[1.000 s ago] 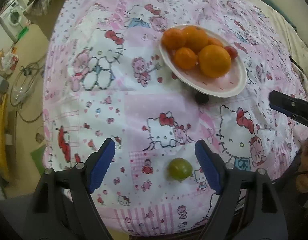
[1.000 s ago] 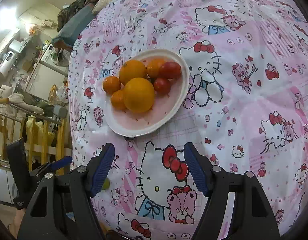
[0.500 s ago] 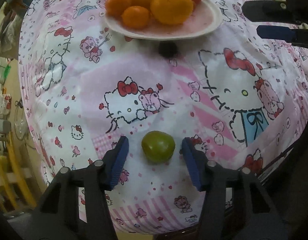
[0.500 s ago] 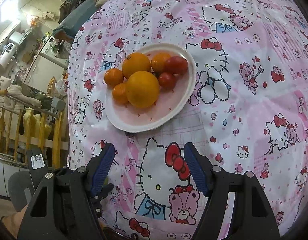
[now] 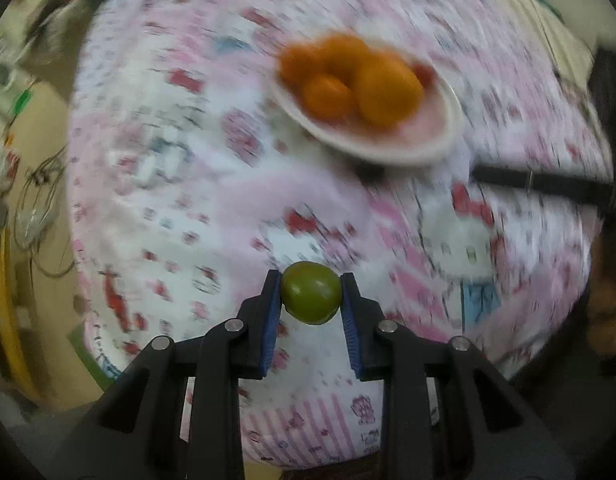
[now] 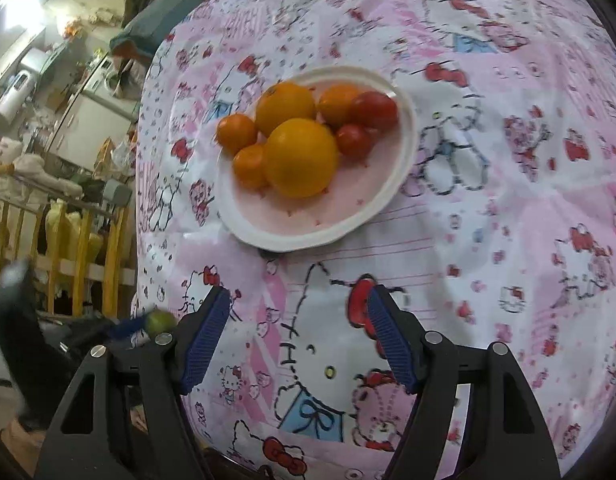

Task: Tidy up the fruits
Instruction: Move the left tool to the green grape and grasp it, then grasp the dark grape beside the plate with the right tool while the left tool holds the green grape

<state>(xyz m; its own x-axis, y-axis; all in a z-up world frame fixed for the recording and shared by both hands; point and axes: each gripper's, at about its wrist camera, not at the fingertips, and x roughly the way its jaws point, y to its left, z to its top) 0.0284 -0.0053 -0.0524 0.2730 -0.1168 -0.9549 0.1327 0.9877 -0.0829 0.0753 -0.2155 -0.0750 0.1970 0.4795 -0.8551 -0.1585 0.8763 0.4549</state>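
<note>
My left gripper is shut on a small green fruit, its blue pads pressing both sides, above the near edge of the pink cartoon-print tablecloth. That view is blurred by motion. The green fruit also shows at the lower left of the right wrist view, held by the other gripper. A white plate holds several oranges and two red tomatoes; in the left wrist view the plate sits farther back. My right gripper hangs open over the cloth in front of the plate, nothing between its fingers.
The round table's edge drops off at the left, with yellow wooden rails and household clutter beyond. A dark finger of the right gripper crosses the right side of the left wrist view. Bare cloth lies to the right of the plate.
The left gripper's jaws closed from wide apart onto the green fruit and lifted it off the cloth. The right gripper stayed open, drifting slightly toward the plate.
</note>
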